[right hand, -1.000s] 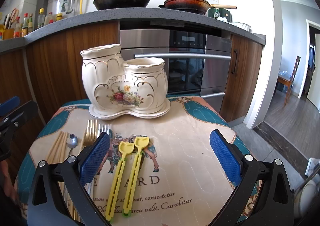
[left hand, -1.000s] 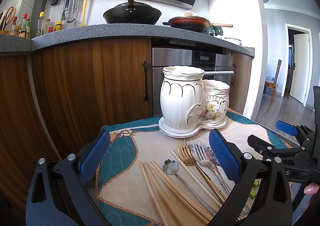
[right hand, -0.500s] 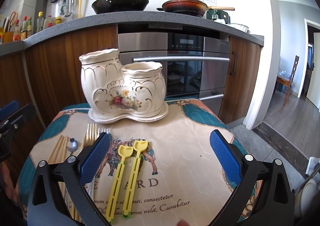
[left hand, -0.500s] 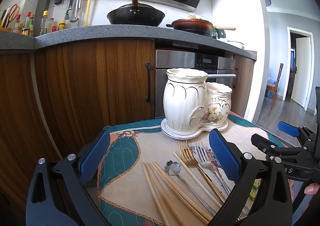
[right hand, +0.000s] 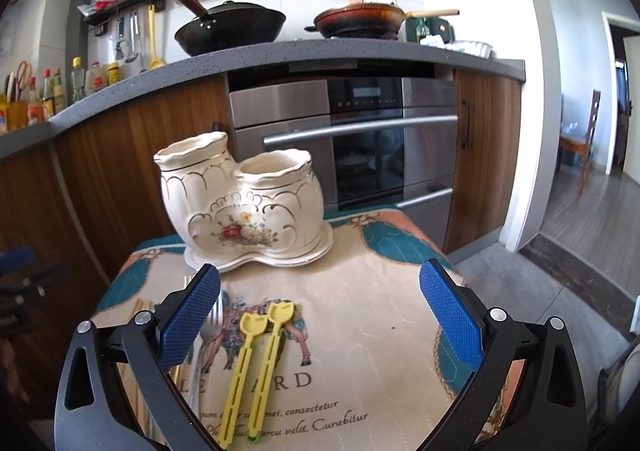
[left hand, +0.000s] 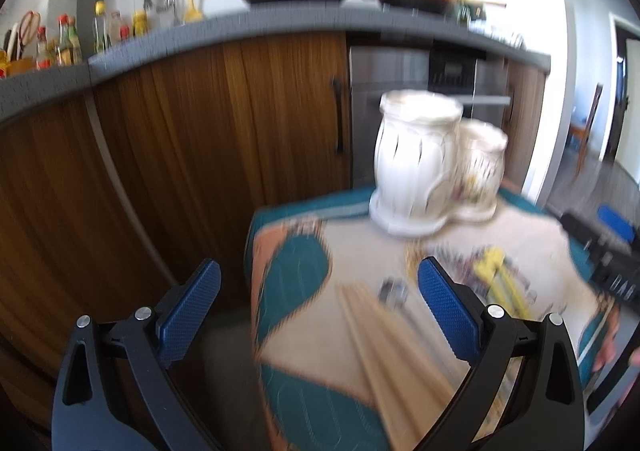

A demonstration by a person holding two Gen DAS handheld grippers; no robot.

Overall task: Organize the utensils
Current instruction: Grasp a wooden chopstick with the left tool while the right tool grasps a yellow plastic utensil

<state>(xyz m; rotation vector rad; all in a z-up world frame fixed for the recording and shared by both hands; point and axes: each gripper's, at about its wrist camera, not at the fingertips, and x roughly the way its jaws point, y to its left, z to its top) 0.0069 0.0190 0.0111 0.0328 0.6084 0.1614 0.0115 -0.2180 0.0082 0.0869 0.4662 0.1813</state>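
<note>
Utensils lie flat on the cloth [right hand: 380, 315] that covers the small desk, in front of the white two-cup holder [right hand: 244, 207], which stands upright on its saucer at the far edge. Two yellow spoons [right hand: 256, 363] lie side by side near the middle of the cloth, bowls toward the holder. Left of them a fork [right hand: 212, 321] is partly hidden behind the left pad of the right tongs [right hand: 320, 315]. Further left, in the blurred left view, lie the chopsticks [left hand: 384, 343] in a bundle and a small spoon [left hand: 394, 289] just beside them. Both cups of the holder look empty. The right tongs hang wide above the cloth with nothing between the pads. The left tongs [left hand: 320, 311] are wide too, holding nothing, over the desk's left edge.
</note>
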